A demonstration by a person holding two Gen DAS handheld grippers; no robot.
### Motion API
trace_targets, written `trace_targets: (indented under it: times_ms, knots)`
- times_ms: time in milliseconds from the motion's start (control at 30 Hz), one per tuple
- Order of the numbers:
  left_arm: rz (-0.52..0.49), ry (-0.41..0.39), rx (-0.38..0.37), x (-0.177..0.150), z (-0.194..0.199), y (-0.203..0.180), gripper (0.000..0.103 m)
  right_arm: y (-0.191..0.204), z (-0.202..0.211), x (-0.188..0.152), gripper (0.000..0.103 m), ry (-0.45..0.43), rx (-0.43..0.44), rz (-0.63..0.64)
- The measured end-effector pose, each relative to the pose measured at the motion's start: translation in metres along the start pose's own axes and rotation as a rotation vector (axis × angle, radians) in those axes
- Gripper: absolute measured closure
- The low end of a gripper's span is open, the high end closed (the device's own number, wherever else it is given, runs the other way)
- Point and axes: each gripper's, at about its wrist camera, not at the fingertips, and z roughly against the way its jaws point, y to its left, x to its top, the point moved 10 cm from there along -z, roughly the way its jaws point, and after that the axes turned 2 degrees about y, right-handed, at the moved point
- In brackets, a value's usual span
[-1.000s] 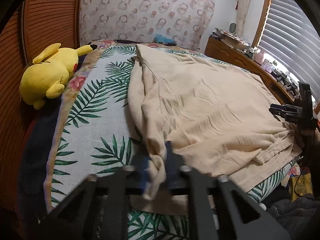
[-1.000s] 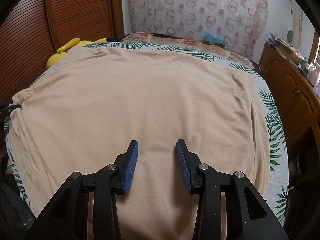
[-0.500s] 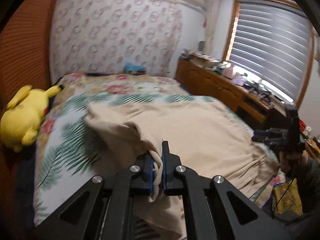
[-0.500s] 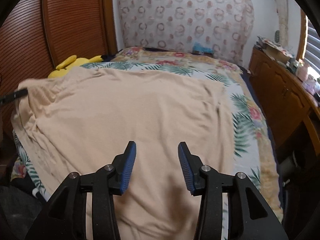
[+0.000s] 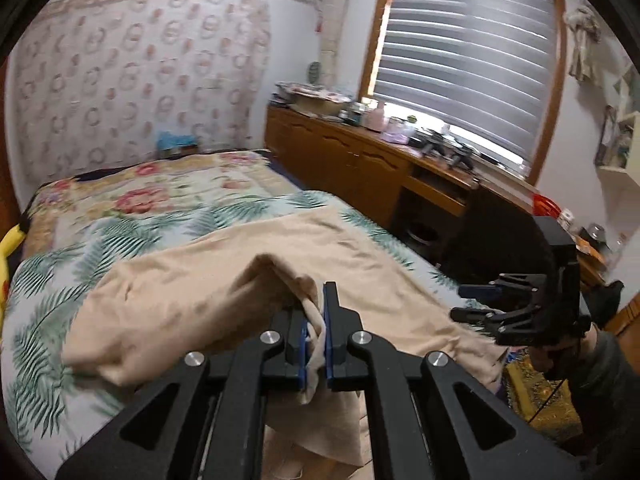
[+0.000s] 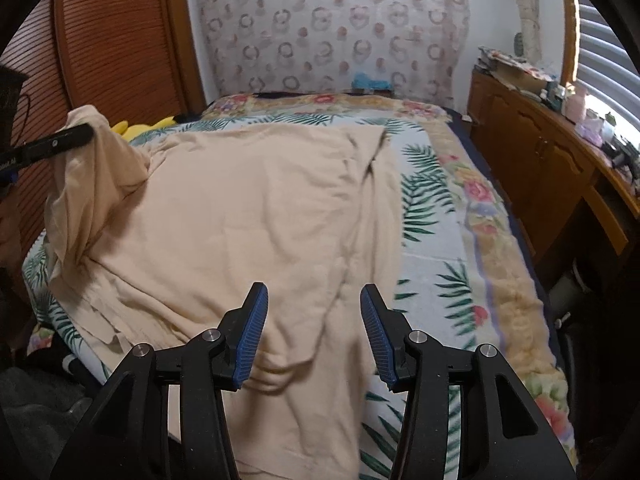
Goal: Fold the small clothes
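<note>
Shirt [image 6: 256,216] half lifted off the bed [image 6: 448,264]
Left gripper [image 5: 316,344] is clamped on a bunched edge of it, holding that side up off the blanket. Right gripper [image 6: 314,336] hovers over the near end, its jaws just been opening, nothing between them.

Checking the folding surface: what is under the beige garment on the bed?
Under the beige garment lies the palm-leaf and floral blanket, showing along its sides and far end. Whatever sits beneath the garment's middle is covered. One edge is lifted clear, pinched in the left tool.
</note>
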Motion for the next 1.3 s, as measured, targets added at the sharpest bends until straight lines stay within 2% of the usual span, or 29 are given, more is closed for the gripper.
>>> trace_targets:
  times_ms: [167, 233, 300, 333, 400, 467, 500, 700, 867, 1000, 1300]
  knots:
    - [-0.077, -0.003, -0.05, 0.027, -0.003, -0.042, 0.1, -0.003, 0.011, 0.001, 0.054, -0.027, 0.004, -0.006]
    - [-0.091, 0.002, -0.097, 0.036, -0.004, -0.059, 0.1, -0.003, 0.015, 0.001, 0.054, -0.037, 0.004, -0.007]
    - [-0.093, 0.042, -0.147, 0.034, -0.009, -0.071, 0.097, -0.005, 0.02, 0.002, 0.054, -0.046, 0.006, -0.006]
    - [-0.097, 0.059, -0.144, 0.031, -0.011, -0.072, 0.095, -0.004, 0.022, 0.004, 0.054, -0.052, 0.009, -0.007]
    - [-0.127, 0.08, -0.146, 0.021, -0.015, -0.073, 0.078, -0.004, 0.024, 0.005, 0.054, -0.058, 0.011, -0.007]
    - [-0.125, 0.089, -0.137, 0.015, -0.016, -0.072, 0.067, -0.004, 0.024, 0.004, 0.054, -0.057, 0.01, -0.005]
    - [-0.114, 0.095, -0.122, 0.011, -0.015, -0.067, 0.061, -0.004, 0.024, 0.004, 0.054, -0.056, 0.011, -0.005]
    - [-0.093, 0.071, -0.017, -0.004, -0.005, -0.034, 0.049, 0.004, 0.017, 0.006, 0.054, -0.04, 0.032, 0.004]
    - [-0.053, 0.053, 0.074, -0.018, 0.007, 0.003, 0.048, 0.019, 0.004, 0.011, 0.054, -0.023, 0.053, 0.041]
    - [-0.011, 0.038, 0.185, -0.033, 0.018, 0.04, 0.048, 0.032, -0.007, 0.02, 0.054, -0.019, 0.067, 0.065]
    - [0.075, 0.03, 0.277, -0.062, 0.037, 0.089, 0.048, 0.064, -0.028, 0.042, 0.054, -0.003, 0.096, 0.139]
